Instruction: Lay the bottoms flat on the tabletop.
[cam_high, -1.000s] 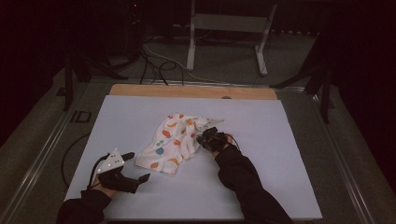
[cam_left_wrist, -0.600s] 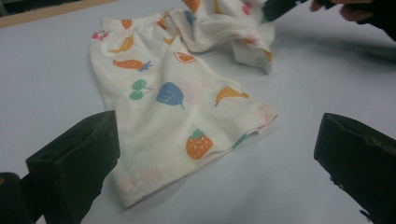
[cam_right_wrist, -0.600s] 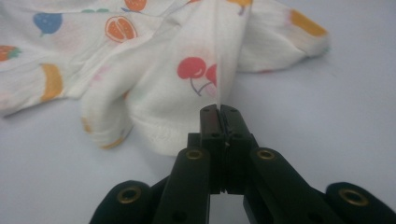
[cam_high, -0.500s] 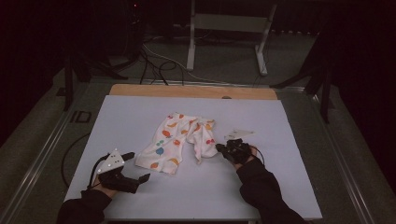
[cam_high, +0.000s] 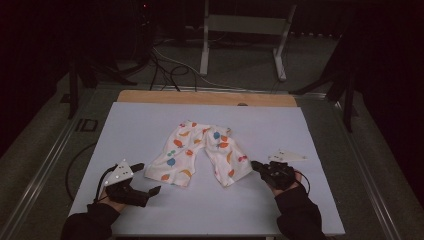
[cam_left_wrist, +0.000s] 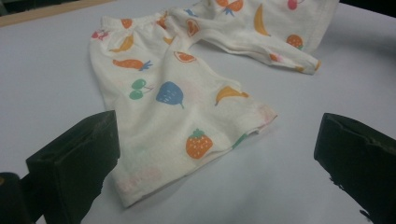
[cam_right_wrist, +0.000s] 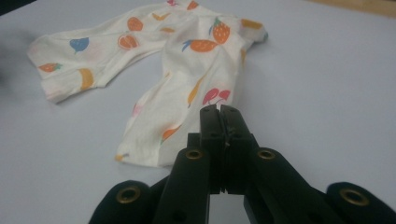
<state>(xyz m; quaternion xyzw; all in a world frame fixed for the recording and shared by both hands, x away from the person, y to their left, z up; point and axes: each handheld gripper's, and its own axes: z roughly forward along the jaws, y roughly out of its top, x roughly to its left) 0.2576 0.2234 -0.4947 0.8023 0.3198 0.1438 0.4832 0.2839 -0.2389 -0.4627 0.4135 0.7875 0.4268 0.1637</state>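
Small cream pants (cam_high: 200, 150) printed with fruit lie spread on the white sheet (cam_high: 300, 125), waist at the far side, both legs toward me. My right gripper (cam_high: 256, 165) is shut at the outer edge of the right leg (cam_right_wrist: 187, 107). In the right gripper view the shut jaw tips (cam_right_wrist: 219, 109) cover that edge, and the cloth there looks pinched. My left gripper (cam_high: 149, 177) rests open on the sheet just short of the left leg's hem (cam_left_wrist: 196, 154). The hem lies ahead of its wide jaws, untouched.
The sheet covers a table with a wooden strip (cam_high: 205, 97) along its far edge. Beyond it stand a metal frame (cam_high: 240, 30) and loose cables (cam_high: 170, 65) on the floor. Bare sheet lies to the right of the pants and in front of them.
My right gripper has moved right and toward me, drawing the right leg out of the bunched cloth so the pants now lie spread. The left gripper has kept still.
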